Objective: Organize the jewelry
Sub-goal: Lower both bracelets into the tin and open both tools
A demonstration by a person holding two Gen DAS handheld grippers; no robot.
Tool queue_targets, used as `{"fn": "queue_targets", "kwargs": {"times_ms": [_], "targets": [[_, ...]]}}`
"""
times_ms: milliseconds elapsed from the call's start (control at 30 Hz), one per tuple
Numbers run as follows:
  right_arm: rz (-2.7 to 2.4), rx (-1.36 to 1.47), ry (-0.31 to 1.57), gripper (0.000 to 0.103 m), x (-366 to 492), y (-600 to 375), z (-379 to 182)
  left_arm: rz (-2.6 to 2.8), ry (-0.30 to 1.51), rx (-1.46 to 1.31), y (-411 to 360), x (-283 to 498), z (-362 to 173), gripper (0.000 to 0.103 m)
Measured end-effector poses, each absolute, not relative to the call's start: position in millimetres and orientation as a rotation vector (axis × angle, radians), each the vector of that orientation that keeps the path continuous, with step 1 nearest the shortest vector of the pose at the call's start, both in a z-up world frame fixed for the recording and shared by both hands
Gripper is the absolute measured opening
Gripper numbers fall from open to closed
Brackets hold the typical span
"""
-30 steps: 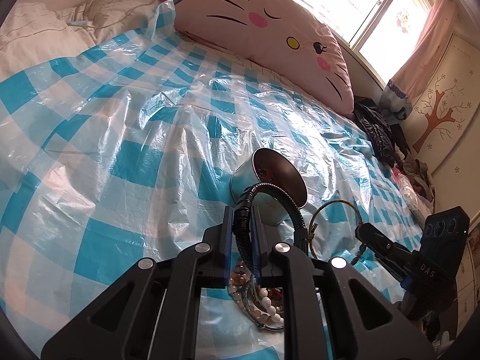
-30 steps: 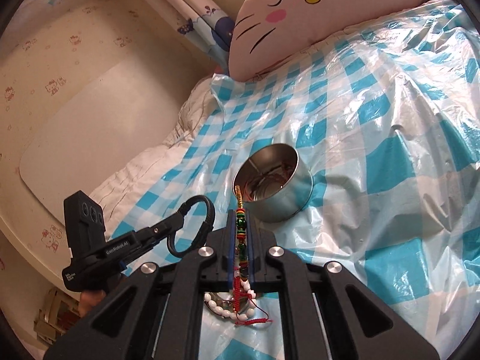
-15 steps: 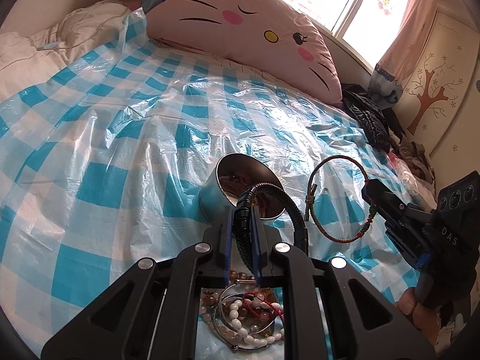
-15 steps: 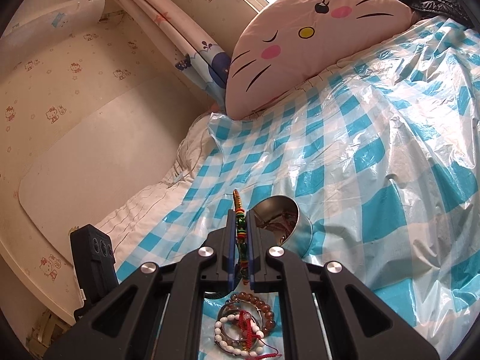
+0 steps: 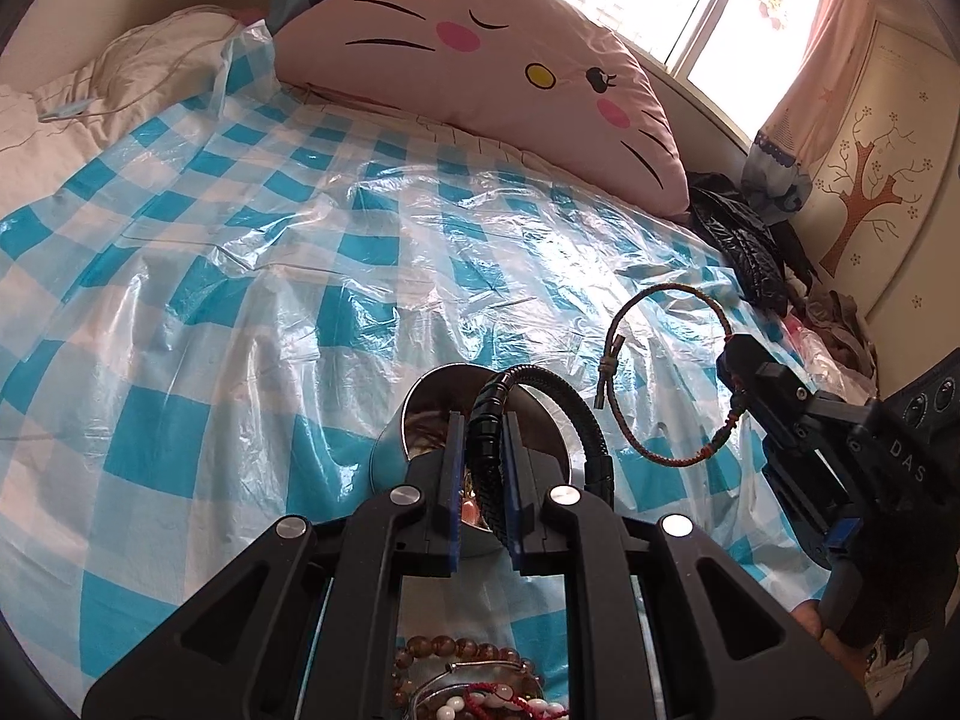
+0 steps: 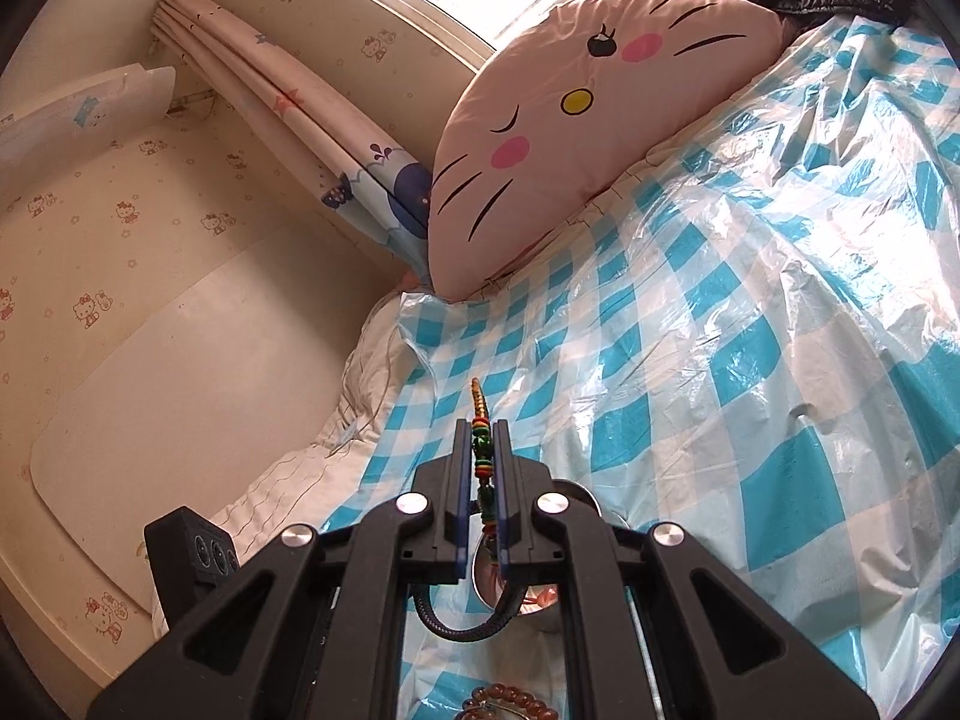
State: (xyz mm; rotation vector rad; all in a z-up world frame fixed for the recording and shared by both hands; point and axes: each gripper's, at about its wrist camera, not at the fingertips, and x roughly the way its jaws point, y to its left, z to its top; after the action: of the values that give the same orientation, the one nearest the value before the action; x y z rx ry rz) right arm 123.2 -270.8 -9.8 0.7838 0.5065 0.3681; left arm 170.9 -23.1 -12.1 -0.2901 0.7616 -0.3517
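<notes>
My left gripper [image 5: 483, 441] is shut on a black braided bracelet [image 5: 576, 414] and holds it above the steel bowl [image 5: 390, 450] on the checked bed cover. My right gripper [image 6: 482, 441] is shut on a thin brown cord bracelet with coloured beads [image 6: 480, 414]; in the left wrist view that bracelet [image 5: 672, 372] hangs as a loop from the right gripper [image 5: 735, 363], to the right of the bowl. The bowl [image 6: 576, 495] is mostly hidden under the right gripper. A pile of bead bracelets [image 5: 474, 678] lies in front of the bowl.
A pink cat-face cushion [image 5: 480, 60] lies at the head of the bed. The blue and white plastic sheet [image 5: 240, 300] covers the mattress. Dark clothes [image 5: 744, 240] are heaped at the right edge, under the window. A curtain [image 6: 288, 120] hangs by the wall.
Both grippers have risen and tilted up, carrying their bracelets. The bowl and the bead pile now sit lower in both views.
</notes>
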Motion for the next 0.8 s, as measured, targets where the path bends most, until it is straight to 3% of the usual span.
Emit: {"fn": "queue_targets", "kwargs": {"times_ms": [800], "targets": [[0.391,0.736,0.578,0.008,143.4,-251.9,-21.8,-0.313,0.835,-0.257,-35.2,199.8,-36.3,0.012]]}}
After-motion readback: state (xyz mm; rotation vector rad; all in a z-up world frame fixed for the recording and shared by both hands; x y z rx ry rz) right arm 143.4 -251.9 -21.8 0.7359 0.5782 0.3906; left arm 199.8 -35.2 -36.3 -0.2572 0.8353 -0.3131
